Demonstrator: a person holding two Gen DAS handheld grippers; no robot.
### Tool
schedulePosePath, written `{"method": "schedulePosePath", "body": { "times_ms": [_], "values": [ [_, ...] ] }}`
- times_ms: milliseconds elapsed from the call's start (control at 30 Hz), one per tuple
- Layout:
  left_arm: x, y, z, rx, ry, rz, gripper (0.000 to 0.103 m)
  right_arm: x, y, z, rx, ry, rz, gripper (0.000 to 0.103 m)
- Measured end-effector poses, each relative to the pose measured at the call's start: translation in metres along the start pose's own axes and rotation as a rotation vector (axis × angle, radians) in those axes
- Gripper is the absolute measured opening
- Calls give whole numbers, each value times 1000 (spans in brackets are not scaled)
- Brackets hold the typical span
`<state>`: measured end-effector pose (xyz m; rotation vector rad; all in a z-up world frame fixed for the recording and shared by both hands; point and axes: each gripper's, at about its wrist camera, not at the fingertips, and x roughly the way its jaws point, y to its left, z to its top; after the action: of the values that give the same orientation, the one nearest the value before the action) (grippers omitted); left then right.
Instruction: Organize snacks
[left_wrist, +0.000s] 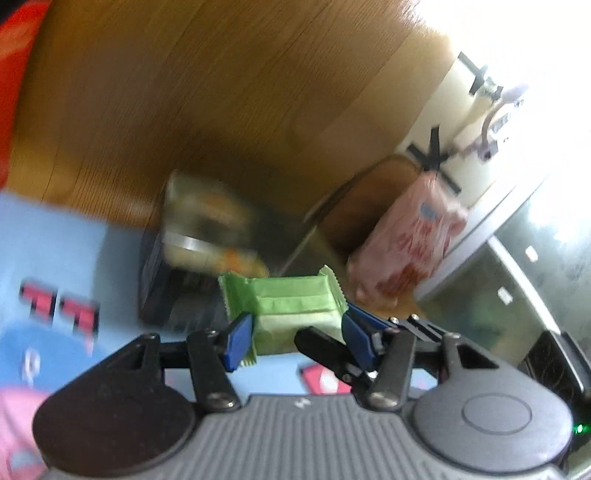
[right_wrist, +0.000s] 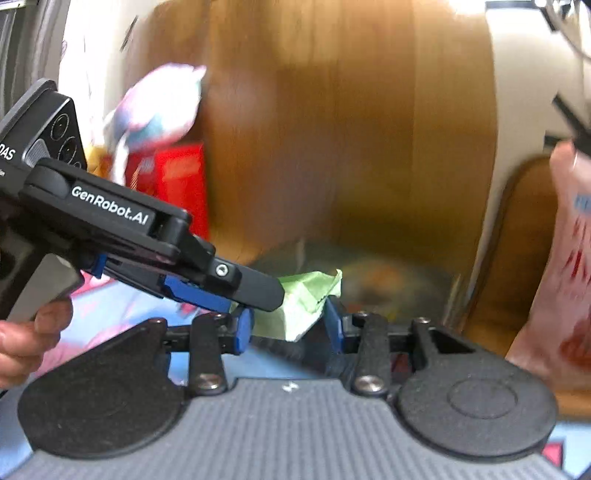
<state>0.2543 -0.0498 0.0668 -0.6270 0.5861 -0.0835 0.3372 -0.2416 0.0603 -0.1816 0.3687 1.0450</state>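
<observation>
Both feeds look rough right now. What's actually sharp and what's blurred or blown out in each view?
Left wrist view: the left gripper and green snack packet are fairly sharp; the background is motion-smeared, and the upper right is blown out white. Right wrist view: the right gripper and the left one's printed logo are crisp; the wooden panel and pink bag are streaked.

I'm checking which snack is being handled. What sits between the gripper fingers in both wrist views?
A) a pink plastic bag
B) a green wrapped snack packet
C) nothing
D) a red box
B: the green wrapped snack packet lies between the blue fingers in the left view, and it shows in the right view too.
</observation>
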Motion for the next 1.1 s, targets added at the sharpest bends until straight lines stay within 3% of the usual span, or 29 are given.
{"method": "schedulePosePath", "body": {
  "times_ms": [100, 133, 200, 367, 567, 700, 900, 967, 1100],
  "values": [
    [22, -9, 28, 37, -22, 24, 53, 21, -19, 10, 5, -1, -65, 46],
    [30, -8, 33, 37, -15, 25, 54, 28, -25, 9, 2, 11, -123, 50],
    [41, -2, 38, -3, 3, 7, 55, 27, -36, 3, 35, 18, -173, 52],
    [15, 12, 20, -15, -12, -18, 55, -1, -48, -20, 119, 36, -117, 52],
    [-53, 31, -27, -19, -38, -21, 55, -38, -29, -54, 232, 146, 62, 52],
    [-100, 41, -71, -33, -52, -39, 55, -59, -6, -65, 253, 165, 157, 52],
    [-150, 48, -135, -68, -52, -66, 55, -96, 61, -71, 125, 181, 317, 57],
    [-155, 48, -149, -89, -53, -78, 55, -99, 86, -72, 37, 164, 308, 67],
    [-162, 50, -161, -137, -73, -78, 55, -92, 137, -81, -173, 151, 236, 75]
  ]
}}
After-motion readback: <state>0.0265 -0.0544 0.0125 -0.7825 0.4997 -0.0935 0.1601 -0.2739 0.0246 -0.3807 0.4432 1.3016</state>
